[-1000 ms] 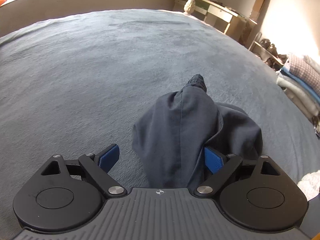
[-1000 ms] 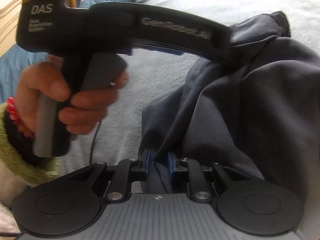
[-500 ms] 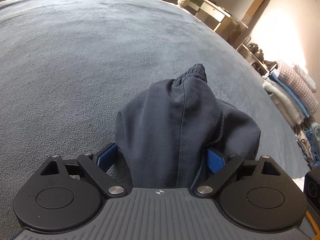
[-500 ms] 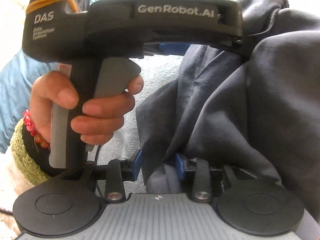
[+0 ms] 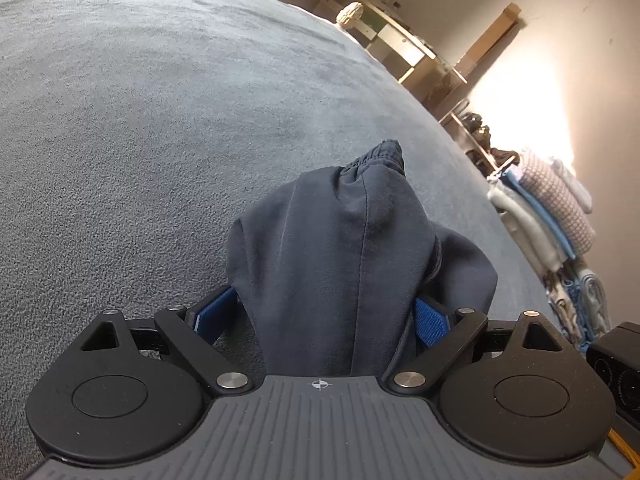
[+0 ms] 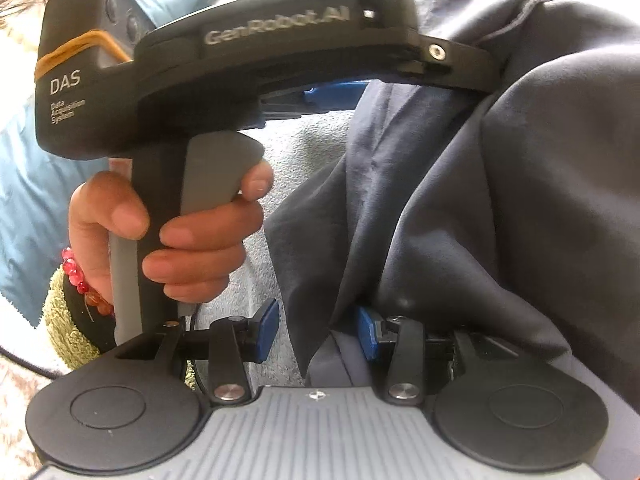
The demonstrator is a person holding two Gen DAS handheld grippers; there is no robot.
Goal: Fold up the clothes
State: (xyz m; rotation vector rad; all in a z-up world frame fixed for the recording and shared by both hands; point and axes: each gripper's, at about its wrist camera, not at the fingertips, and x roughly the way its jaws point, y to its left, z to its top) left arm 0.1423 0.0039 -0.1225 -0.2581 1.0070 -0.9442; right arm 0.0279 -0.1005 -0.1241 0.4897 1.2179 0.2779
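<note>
With the jaws of both the left gripper (image 5: pixel 326 316) and the right gripper (image 6: pixel 318 334) apart, the dark garment (image 5: pixel 344 264) only drapes bunched between them above the grey bed (image 5: pixel 140 120) beyond, so it could slip off unfolded.

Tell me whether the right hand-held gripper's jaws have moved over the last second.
Yes. The right hand-held gripper has opened: its blue pads, earlier clamped on the dark garment, now stand apart.

Dark navy garment (image 5: pixel 340 264), bunched in a heap

Soft creased fabric with a vertical seam and a gathered elastic hem (image 5: pixel 376 156) at its far end, mounded on the grey-blue blanket (image 5: pixel 140 120).
</note>
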